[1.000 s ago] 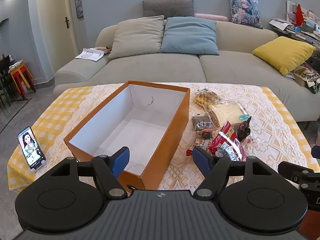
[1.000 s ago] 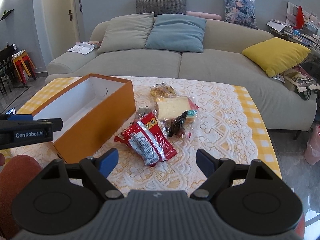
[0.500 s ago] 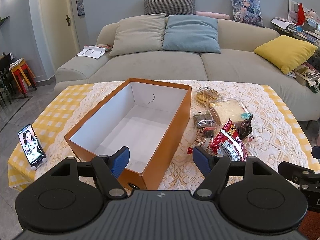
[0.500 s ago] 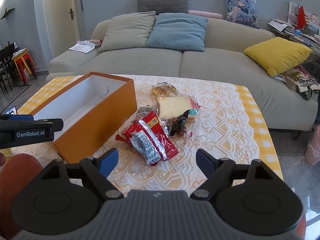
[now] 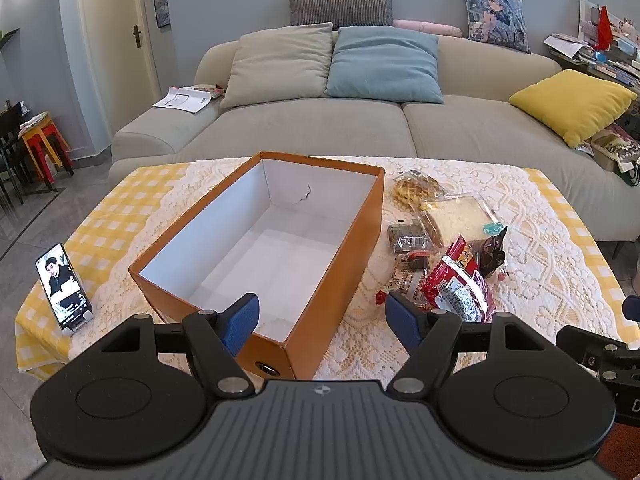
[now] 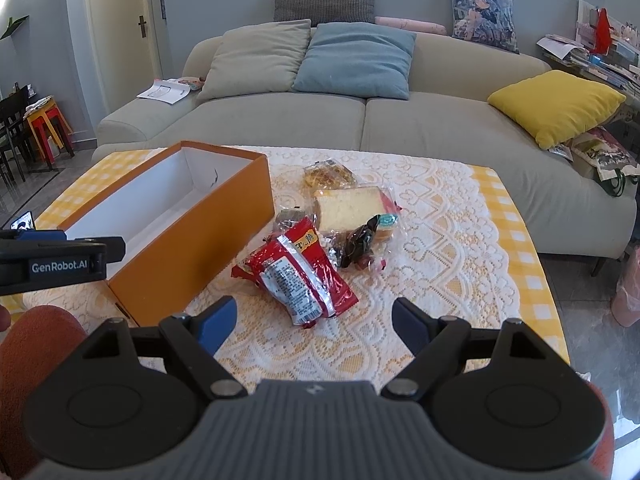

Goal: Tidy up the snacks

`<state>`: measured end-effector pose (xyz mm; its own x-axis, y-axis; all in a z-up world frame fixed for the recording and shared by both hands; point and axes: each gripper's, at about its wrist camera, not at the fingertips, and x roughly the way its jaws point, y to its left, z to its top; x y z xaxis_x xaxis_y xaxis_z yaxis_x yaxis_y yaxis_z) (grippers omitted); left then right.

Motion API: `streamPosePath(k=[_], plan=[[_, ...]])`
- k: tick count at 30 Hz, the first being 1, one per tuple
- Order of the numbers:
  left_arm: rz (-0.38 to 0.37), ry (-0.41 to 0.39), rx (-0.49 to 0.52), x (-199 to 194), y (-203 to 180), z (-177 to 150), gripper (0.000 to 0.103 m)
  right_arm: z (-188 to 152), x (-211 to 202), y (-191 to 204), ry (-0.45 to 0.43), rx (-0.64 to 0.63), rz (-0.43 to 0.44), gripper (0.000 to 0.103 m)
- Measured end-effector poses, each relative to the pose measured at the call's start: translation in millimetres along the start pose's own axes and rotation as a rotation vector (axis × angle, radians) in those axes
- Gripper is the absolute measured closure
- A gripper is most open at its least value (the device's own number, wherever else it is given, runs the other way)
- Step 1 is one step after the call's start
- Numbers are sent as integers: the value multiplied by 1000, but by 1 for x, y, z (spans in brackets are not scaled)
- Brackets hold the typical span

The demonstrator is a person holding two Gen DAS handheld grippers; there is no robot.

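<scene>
Presently, my right gripper [image 6: 314, 322] and left gripper [image 5: 322, 320]: both spread wide, holding nothing. Just ahead of the right: red foil snack packet [image 6: 298, 276]. Beyond it: clear-wrapped bread slice [image 6: 348, 208]. Ahead of the left: orange cardboard box [image 5: 320, 276], bare inside; all sorting remains.

the wide-spread right gripper [image 6: 314, 322] hovered empty over the lace-covered table [image 6: 440, 248], near a crinkled red foil snack packet [image 6: 298, 274] beside an open orange cardboard box [image 6: 192, 236].
</scene>
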<state>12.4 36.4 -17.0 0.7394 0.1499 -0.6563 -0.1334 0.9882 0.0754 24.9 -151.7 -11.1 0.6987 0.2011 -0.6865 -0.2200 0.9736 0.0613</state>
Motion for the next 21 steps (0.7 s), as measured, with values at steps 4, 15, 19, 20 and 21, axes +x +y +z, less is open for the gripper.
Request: streamPosePath(k=[4, 15, 19, 20, 21], plan=[[0, 1, -1, 0, 0, 0, 18, 0, 1, -1, 5, 3, 1, 20], [-4, 12, 0, 2, -1, -2, 18, -1, 2, -1, 11, 6, 0, 20], [-30, 31, -3, 5, -2, -1, 18, -2, 4, -3, 5, 7, 11, 20], [-44, 38, -3, 6, -3, -1, 18, -2, 5, -5, 0, 8, 22, 20], [-51, 40, 2, 7, -4, 0, 18, -2, 7, -6, -7, 7, 35, 20]])
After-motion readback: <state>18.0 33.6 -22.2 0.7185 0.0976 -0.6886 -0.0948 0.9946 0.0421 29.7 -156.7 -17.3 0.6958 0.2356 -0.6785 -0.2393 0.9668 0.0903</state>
